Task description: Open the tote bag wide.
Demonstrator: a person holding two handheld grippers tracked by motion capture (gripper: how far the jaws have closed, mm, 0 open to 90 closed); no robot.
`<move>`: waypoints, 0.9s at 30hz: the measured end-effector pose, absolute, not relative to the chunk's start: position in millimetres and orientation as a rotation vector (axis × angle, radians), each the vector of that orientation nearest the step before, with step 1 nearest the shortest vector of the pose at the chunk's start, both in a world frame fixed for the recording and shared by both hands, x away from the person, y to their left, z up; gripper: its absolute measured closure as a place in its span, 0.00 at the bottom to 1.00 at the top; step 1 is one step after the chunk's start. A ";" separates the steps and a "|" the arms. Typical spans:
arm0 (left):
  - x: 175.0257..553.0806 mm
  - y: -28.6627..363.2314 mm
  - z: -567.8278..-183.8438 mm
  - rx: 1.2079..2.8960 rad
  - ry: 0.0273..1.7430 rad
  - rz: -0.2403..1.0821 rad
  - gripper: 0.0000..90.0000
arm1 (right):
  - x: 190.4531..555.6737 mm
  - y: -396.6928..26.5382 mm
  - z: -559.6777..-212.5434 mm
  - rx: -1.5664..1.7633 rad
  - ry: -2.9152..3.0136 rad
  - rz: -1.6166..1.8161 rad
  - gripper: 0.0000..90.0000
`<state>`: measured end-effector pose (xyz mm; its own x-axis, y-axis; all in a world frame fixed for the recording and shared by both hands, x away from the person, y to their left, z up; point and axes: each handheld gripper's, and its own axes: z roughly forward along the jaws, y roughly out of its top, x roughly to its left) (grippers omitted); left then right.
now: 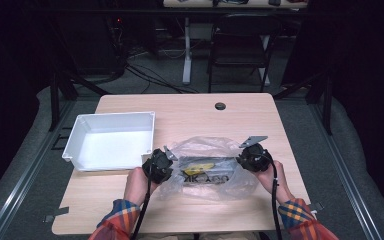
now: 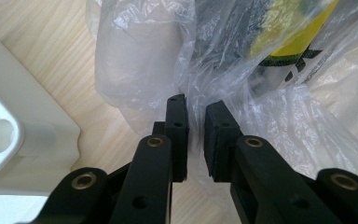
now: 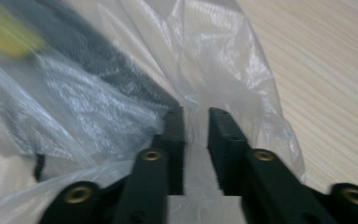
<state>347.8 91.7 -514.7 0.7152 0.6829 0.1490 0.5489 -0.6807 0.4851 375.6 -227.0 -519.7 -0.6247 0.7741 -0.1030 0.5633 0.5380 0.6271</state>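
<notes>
Hand-held grippers at opposite ends of a clear plastic bag, film between each pair of jaws.

The left hand-held gripper point(image 1: 166, 159) stands narrow at the left edge of the plastic bag point(image 1: 207, 167); whether it pinches the film I cannot tell. The right hand-held gripper point(image 1: 246, 155), also narrow with a visible gap, has film between its jaws at the right edge. The bag lies crosswise on the worktop point(image 1: 190, 107), long axis running gripper to gripper, beside the white tray point(image 1: 109, 140), nearer the left one.
</notes>
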 end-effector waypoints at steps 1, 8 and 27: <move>347.4 91.6 -514.1 2.507 0.948 0.451 0.91 | 374.8 -228.7 -517.5 1.105 2.409 0.821 0.76; 346.8 90.6 -509.7 2.493 0.954 0.456 0.91 | 362.0 -241.8 -485.7 1.077 2.431 1.015 0.46; 354.7 92.4 -509.6 2.464 0.987 0.556 0.88 | 362.1 -224.6 -514.5 1.054 2.553 0.639 1.00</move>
<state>354.7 92.4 -509.6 0.6667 0.7169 0.2038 0.5462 -0.6561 0.5208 362.1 -224.6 -514.5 -0.6836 0.7219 -0.1078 0.5859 0.6308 0.5088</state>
